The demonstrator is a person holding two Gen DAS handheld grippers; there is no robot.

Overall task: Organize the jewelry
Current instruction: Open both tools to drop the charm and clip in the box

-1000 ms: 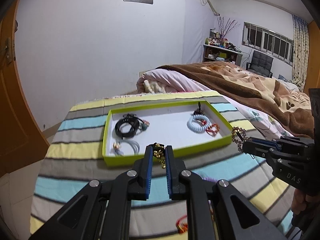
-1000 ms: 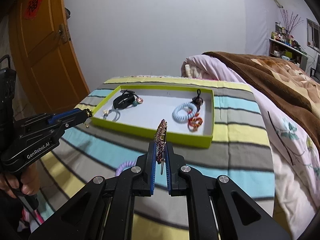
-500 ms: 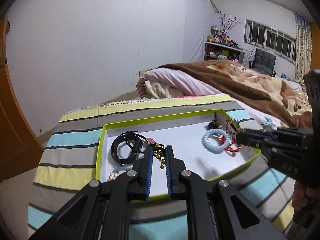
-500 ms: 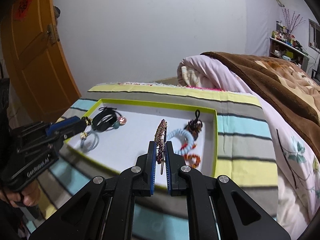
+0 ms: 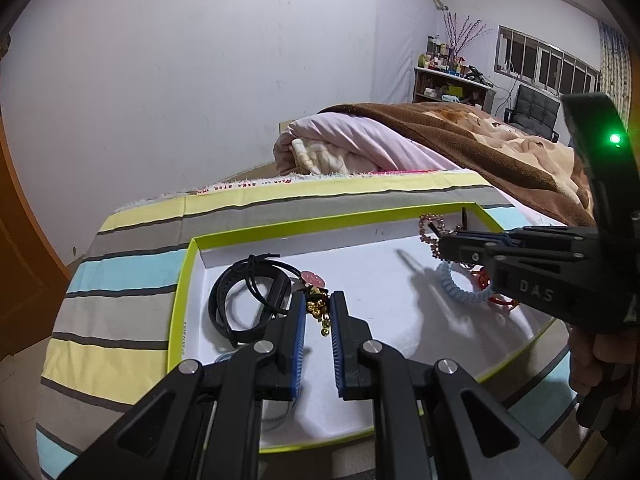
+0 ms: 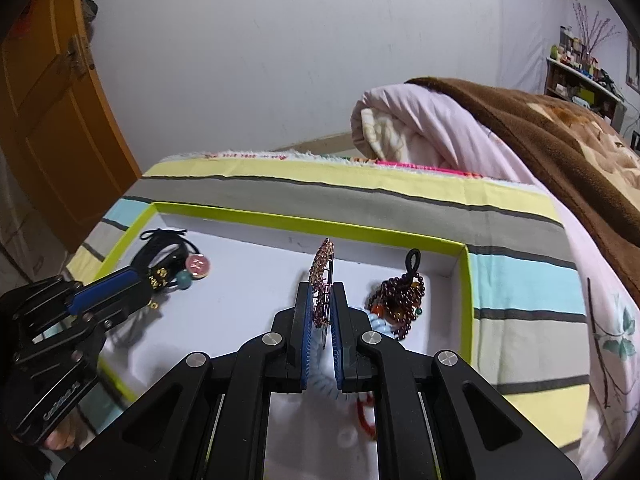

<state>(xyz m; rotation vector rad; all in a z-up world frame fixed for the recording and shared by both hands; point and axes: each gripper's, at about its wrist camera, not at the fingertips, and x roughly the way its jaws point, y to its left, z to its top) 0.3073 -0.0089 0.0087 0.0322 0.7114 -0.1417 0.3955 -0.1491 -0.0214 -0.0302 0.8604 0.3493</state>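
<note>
A lime-green tray [image 5: 179, 304] with a white floor lies on the striped cloth. Over its left half, my left gripper [image 5: 318, 301] is shut on a small gold chain piece [image 5: 317, 309], just right of the black hair ties [image 5: 240, 300] and a pink disc [image 5: 312, 278]. My right gripper [image 6: 320, 294] is shut on a purple beaded hair clip [image 6: 322, 270] that stands on edge above the tray's [image 6: 464, 300] right half. Under the right gripper lie a light blue coil tie [image 6: 320, 376] and a red bracelet [image 6: 366, 416]; a dark bead bracelet [image 6: 400, 300] lies to its right. Each gripper shows in the other's view [image 6: 149, 280] [image 5: 440, 243].
The striped cloth [image 5: 128, 276] covers the surface around the tray. A rolled pink duvet [image 5: 360, 148] and a brown blanket [image 5: 500, 160] lie behind it on the right. An orange door [image 6: 52, 120] stands at the left. A hand [image 5: 600, 360] holds the right gripper's handle.
Both grippers have moved forward and down, from in front of the tray to over its white floor. Each still holds its piece; the tray's contents have not moved.
</note>
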